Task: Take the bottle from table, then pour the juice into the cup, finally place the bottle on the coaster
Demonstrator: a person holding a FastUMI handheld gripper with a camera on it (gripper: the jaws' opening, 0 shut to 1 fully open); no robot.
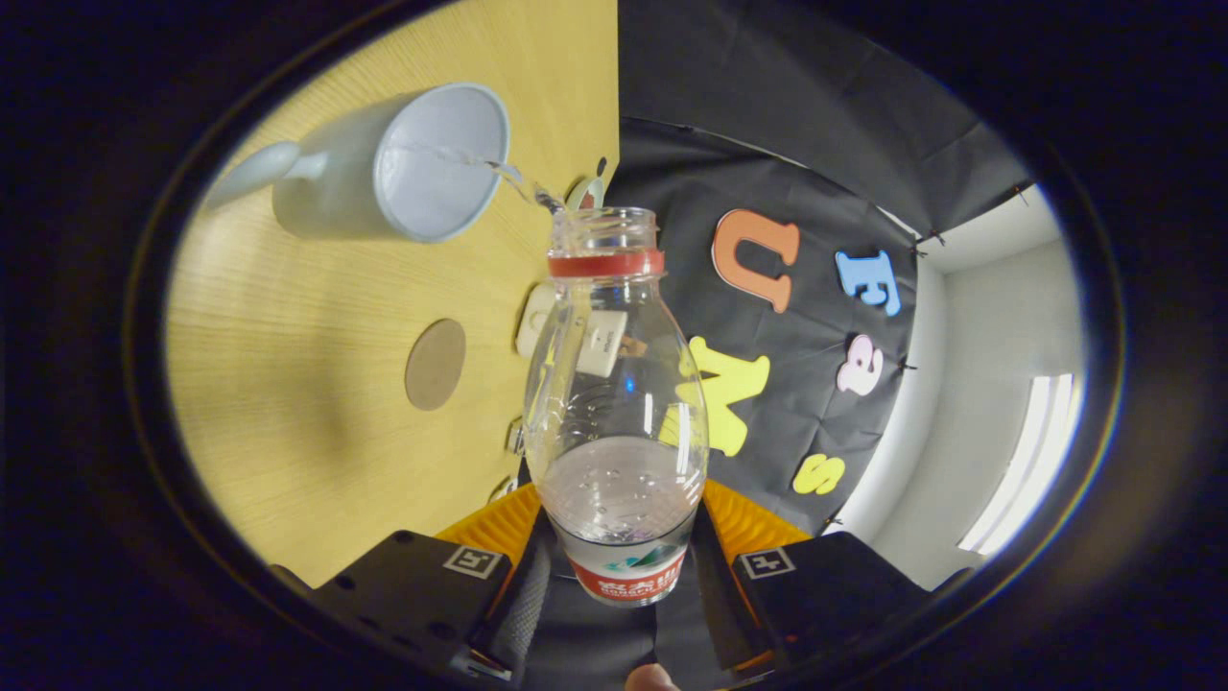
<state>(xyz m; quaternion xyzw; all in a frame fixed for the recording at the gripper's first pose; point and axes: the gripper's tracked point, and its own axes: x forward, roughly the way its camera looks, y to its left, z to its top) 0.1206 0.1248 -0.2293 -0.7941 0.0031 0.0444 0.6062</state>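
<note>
A clear plastic bottle [614, 403] with a red neck ring and no cap is held between my fingers, with my gripper [622, 537] shut on its lower body. The whole view is rolled sideways, so the bottle is tilted. A thin clear stream [513, 178] runs from its mouth over the rim of a pale blue-white mug [393, 168] on the yellow wooden table [317, 432]. Some liquid pools low in the bottle near my fingers. A round brown coaster [436, 365] lies flat on the table, beside the bottle and nearer to me than the mug.
A small white box-like item [600, 341] shows through the bottle near the table's edge, and a small round object [585, 192] lies by that edge beyond the bottle's mouth. The black cloth wall stands past the table edge, with a white wall and window further off.
</note>
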